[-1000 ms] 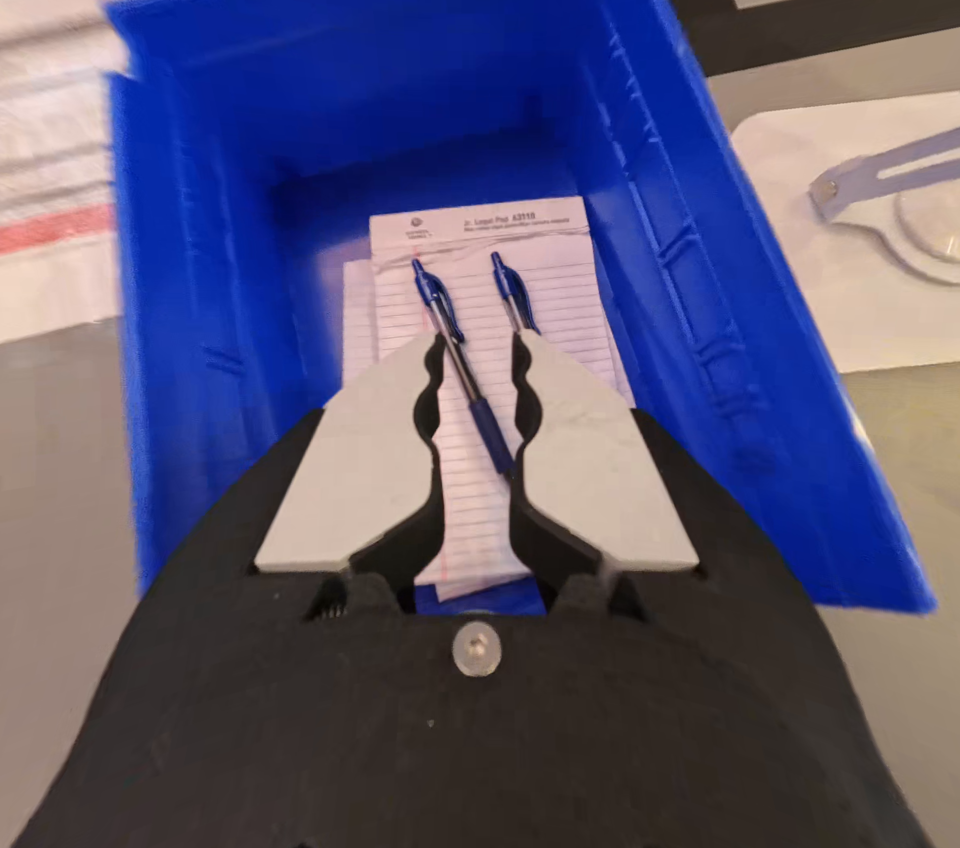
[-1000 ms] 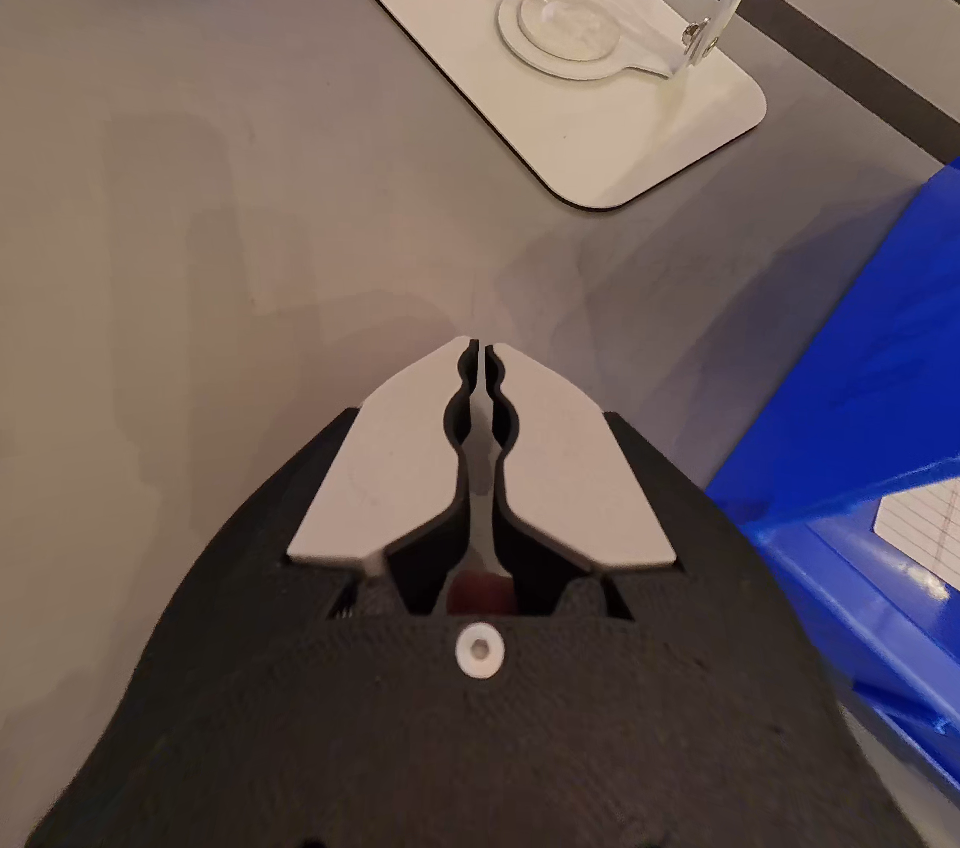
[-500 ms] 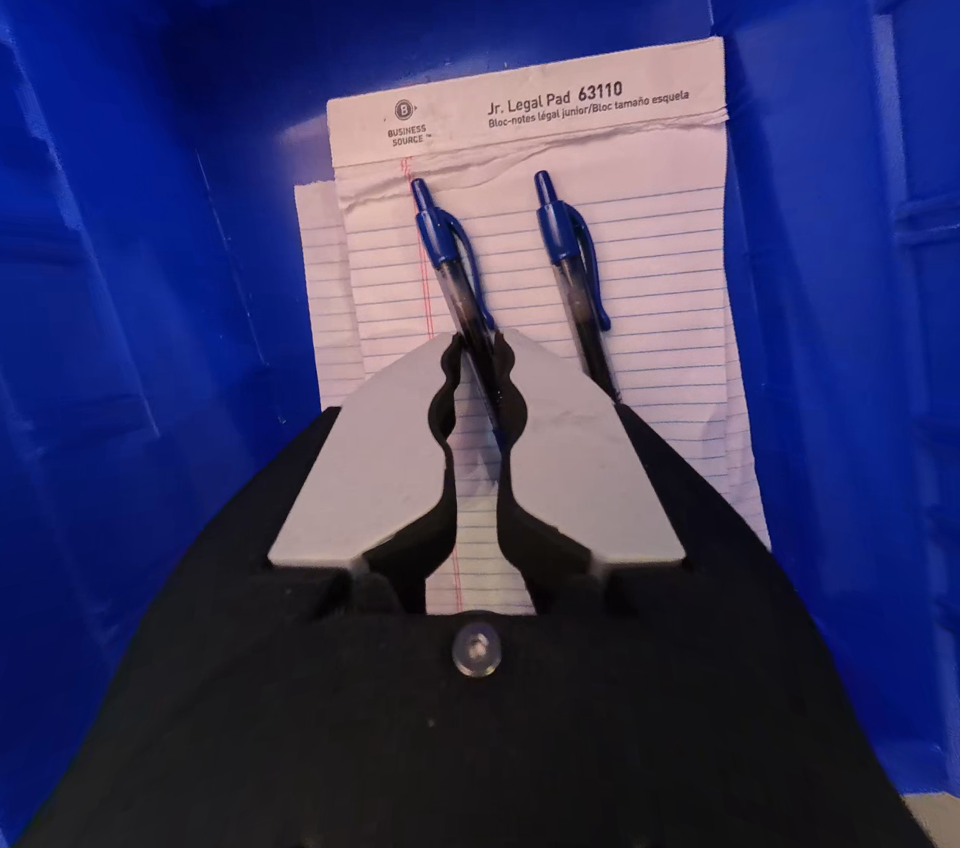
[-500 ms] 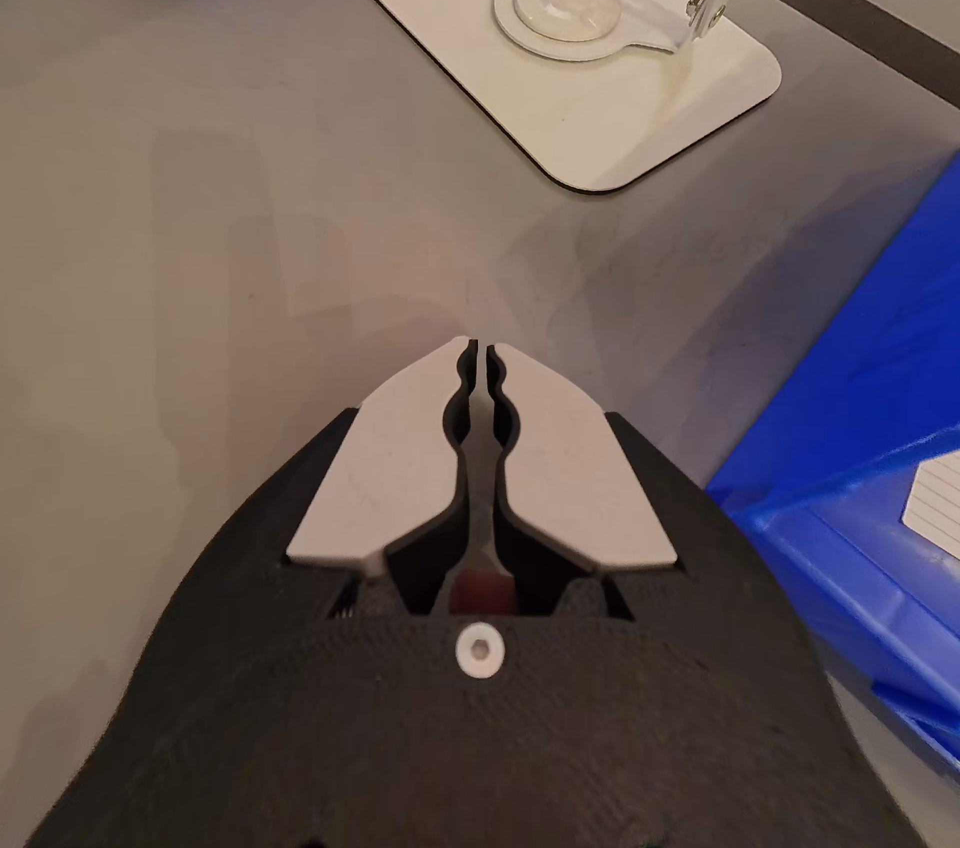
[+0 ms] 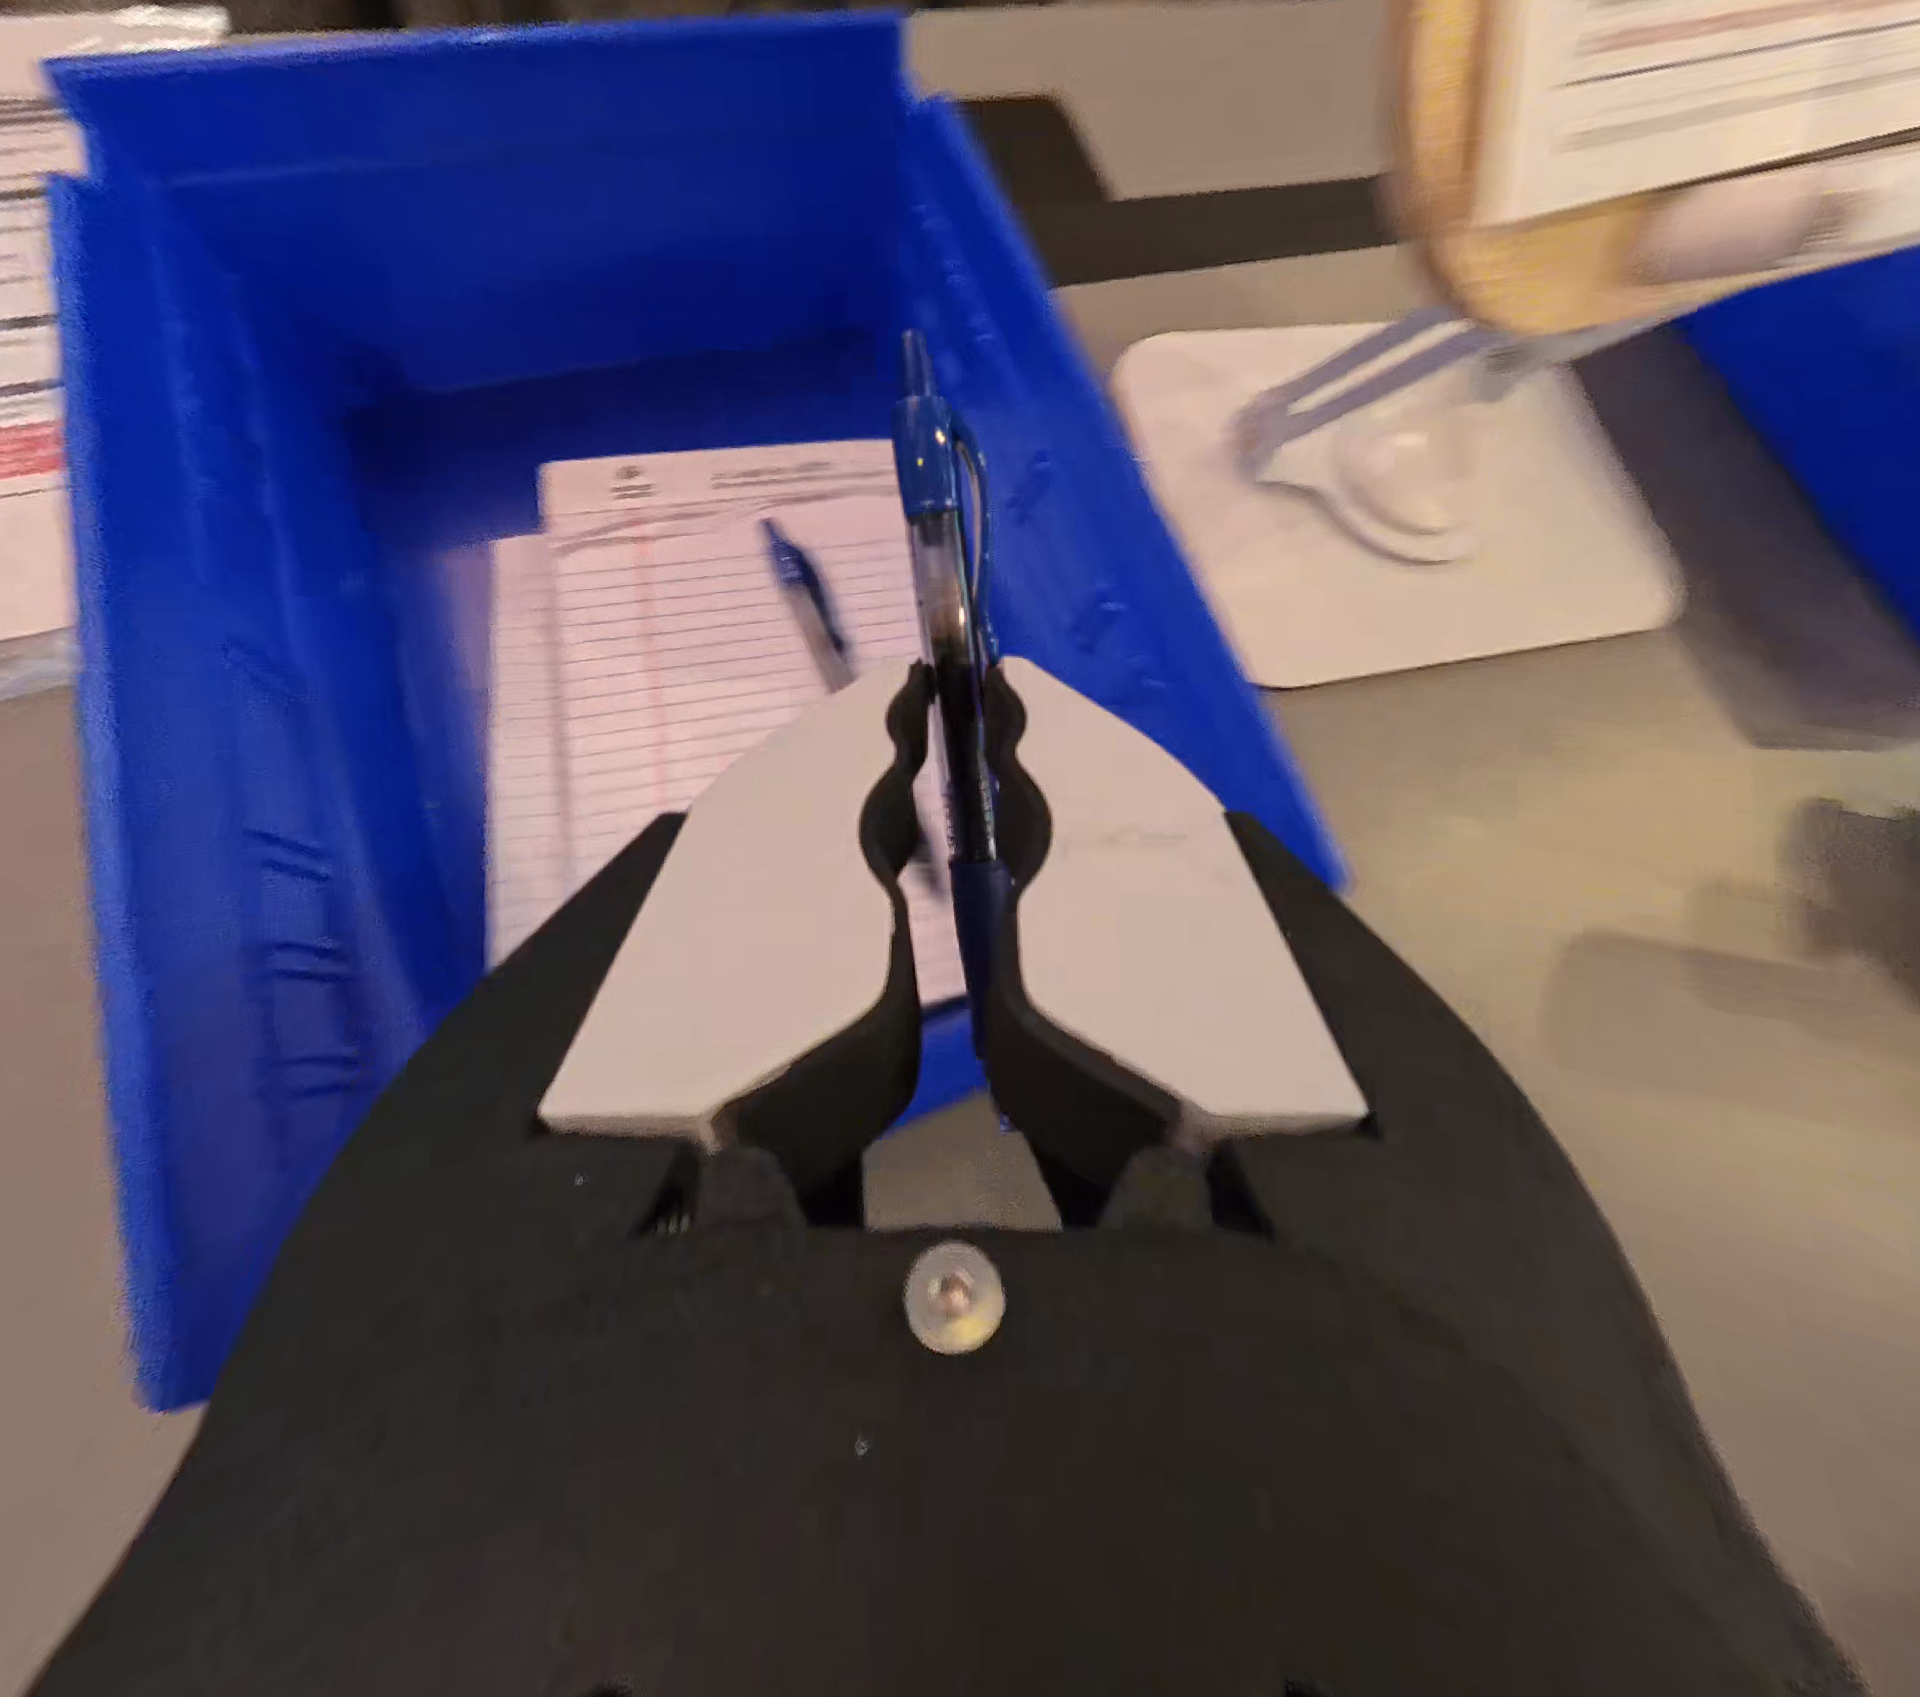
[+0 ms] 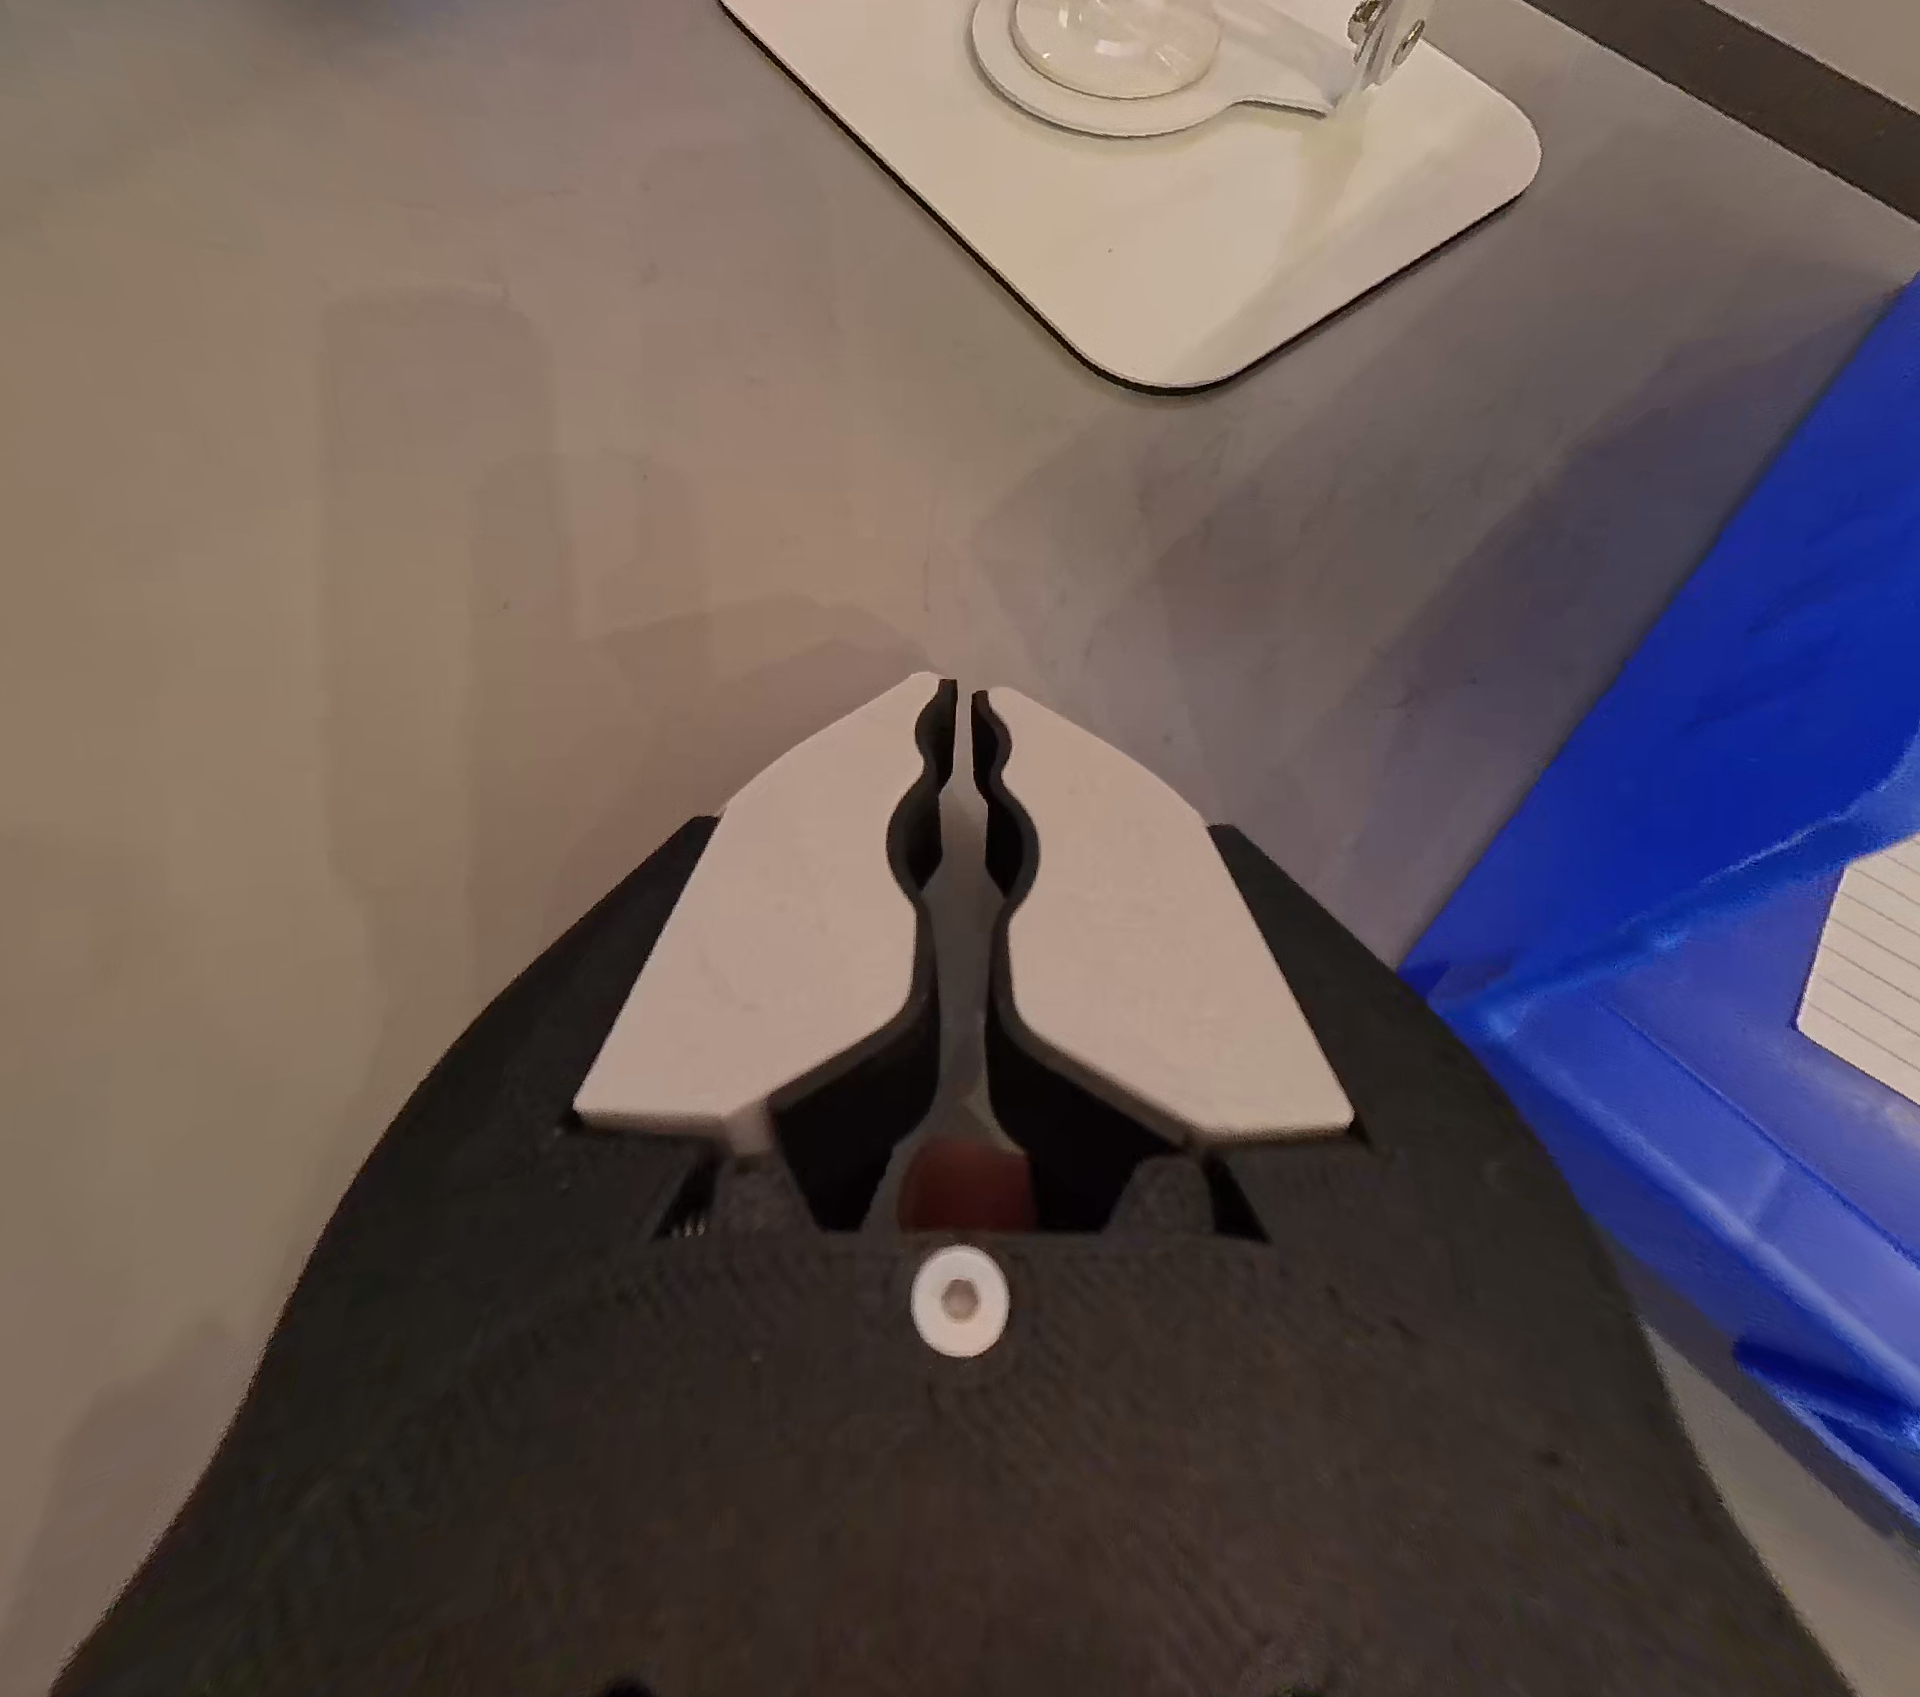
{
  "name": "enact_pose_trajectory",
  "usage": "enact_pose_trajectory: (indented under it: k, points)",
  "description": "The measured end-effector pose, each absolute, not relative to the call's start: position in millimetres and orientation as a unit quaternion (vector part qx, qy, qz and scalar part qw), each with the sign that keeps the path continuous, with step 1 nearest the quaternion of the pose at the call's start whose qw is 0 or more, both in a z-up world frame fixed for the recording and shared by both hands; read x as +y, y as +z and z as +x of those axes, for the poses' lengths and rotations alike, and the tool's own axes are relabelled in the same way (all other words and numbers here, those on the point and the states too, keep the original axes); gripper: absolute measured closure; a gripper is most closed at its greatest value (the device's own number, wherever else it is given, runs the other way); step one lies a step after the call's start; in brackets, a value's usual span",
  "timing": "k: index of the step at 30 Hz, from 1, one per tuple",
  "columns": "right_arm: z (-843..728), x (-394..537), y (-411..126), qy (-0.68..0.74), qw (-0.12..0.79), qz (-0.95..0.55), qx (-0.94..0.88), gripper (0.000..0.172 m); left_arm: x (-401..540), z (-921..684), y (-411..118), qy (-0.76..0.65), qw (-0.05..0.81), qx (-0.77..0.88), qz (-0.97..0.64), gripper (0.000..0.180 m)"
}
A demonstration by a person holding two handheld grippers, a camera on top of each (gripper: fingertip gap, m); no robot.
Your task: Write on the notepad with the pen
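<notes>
You are pinching a blue-capped pen (image 5: 940, 598) between the pads of the left gripper (image 5: 958, 691), clamped on the clear barrel just above the dark rubber grip, cap end pointing away from you, above the blue bin (image 5: 312, 504). The notepad (image 5: 686, 608) is lying in that bin with a second pen (image 5: 805, 598) resting on it. The pen is probably light, stiff and smooth, so it may be twisting under writing pressure; the rubber grip looks the surer hold. The right gripper (image 6: 958, 697) is hovering over the grey table (image 6: 416, 400), nearly closed on nothing.
</notes>
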State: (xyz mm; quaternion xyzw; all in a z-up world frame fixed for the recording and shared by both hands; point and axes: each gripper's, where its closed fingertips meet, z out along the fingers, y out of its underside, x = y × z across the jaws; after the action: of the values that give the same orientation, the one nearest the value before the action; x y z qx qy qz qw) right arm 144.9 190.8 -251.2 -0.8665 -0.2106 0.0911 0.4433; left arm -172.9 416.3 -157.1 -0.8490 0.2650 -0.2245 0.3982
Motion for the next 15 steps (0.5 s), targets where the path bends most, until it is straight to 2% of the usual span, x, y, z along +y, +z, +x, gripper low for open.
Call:
enact_pose_trajectory:
  k: [5,11,15]
  points:
    - [134,189,-230,0.125,0.476,-0.847,-0.201,0.167,336,-120,-131,-0.358,0.408,0.291,-0.788,0.171]
    - [87,184,-182,0.313,0.516,-0.787,-0.131,0.15,245,-25,-148,-0.545,0.343,0.306,-0.701,0.17]
    - [57,184,-171,0.387,0.51,-0.759,-0.114,0.148,208,17,-157,-0.627,0.29,0.311,-0.653,0.17]
